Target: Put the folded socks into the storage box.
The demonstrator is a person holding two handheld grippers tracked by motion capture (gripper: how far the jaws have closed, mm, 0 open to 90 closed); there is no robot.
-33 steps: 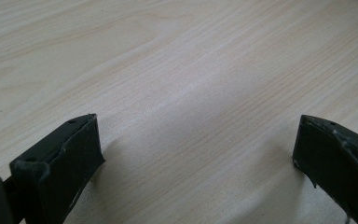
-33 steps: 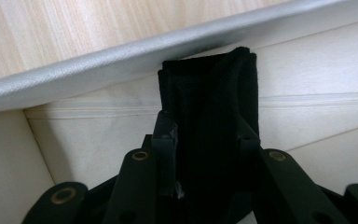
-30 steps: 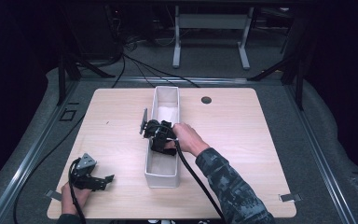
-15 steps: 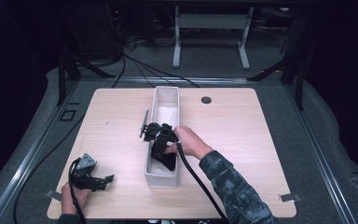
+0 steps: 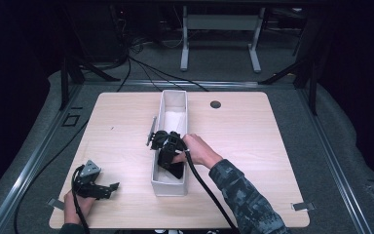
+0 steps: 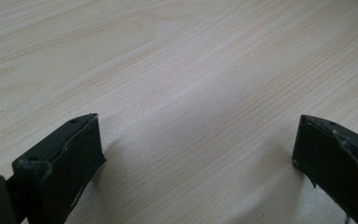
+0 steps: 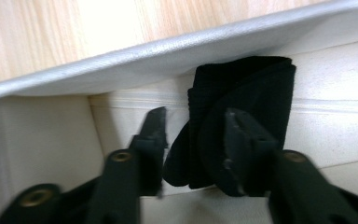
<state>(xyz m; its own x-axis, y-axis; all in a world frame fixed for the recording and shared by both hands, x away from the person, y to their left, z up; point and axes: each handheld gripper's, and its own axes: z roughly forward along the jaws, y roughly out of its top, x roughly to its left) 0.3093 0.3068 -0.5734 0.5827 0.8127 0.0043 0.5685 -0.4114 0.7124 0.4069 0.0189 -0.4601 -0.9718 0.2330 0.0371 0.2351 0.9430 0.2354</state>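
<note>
Inside white bin (image 7: 51, 79), right gripper (image 7: 193, 135) parted around black cloth (image 7: 247, 93); left gripper (image 6: 193, 149) wide open.

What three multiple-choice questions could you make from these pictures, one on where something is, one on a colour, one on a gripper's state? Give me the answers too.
1. Where is the folded cloth?
A. On the bare tabletop
B. Inside the white bin, at its near end
C. On the floor

2. What colour is the folded cloth?
A. Black
B. Red
C. Yellow

3. How does the left gripper stand?
A. Shut on the cloth
B. Open, nothing between its jaws
C. Shut on the bin's rim

Answers:
1 B, since the right gripper view shows the cloth against the bin's white inner wall, with the right gripper reaching into the bin.
2 A, since the cloth is black against the white lining.
3 B, since the left gripper view shows its jaws wide apart over the bare wooden table.
</note>
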